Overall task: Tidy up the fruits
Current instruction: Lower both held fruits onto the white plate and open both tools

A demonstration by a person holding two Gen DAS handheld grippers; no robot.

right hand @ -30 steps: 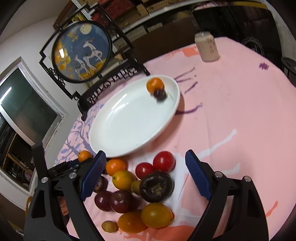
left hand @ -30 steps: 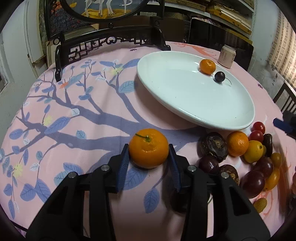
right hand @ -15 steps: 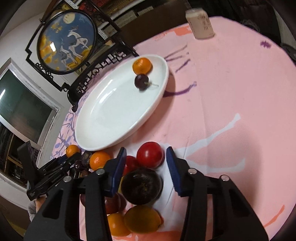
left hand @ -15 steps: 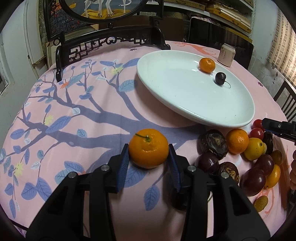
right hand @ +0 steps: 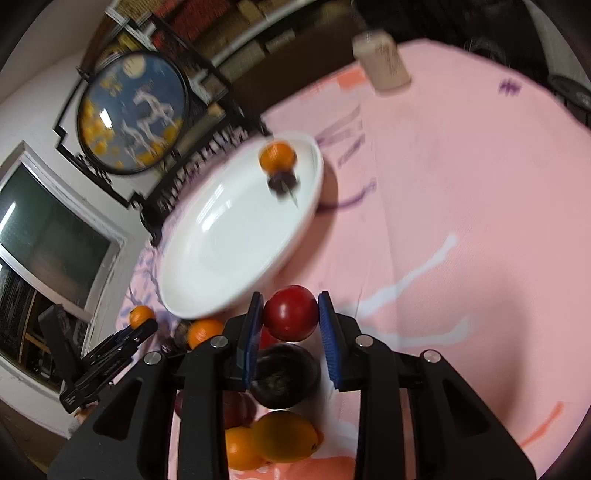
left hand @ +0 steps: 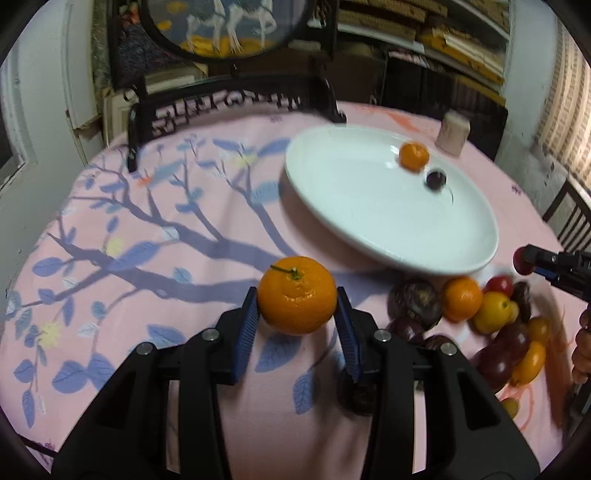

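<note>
My right claw point(right hand: 291, 314) just closed on the red tomato point(right hand: 290, 312), which is off the fruit pile now. My left claw point(left hand: 297, 321) still grips the big orange point(left hand: 296, 294) above the cloth. Both go to the white plate point(left hand: 369, 229) next, w/ the small orange and cherry.

Setting: I am in a home, a lived-in dining or storage room. Evidence: round table under a pink tablecloth point(left hand: 155, 236) printed with blue branches; carved dark-wood stand with a round painted screen point(right hand: 131, 114), upper left; window point(right hand: 44, 236) at left; cluttered shelves point(left hand: 424, 33) along the top.
</note>
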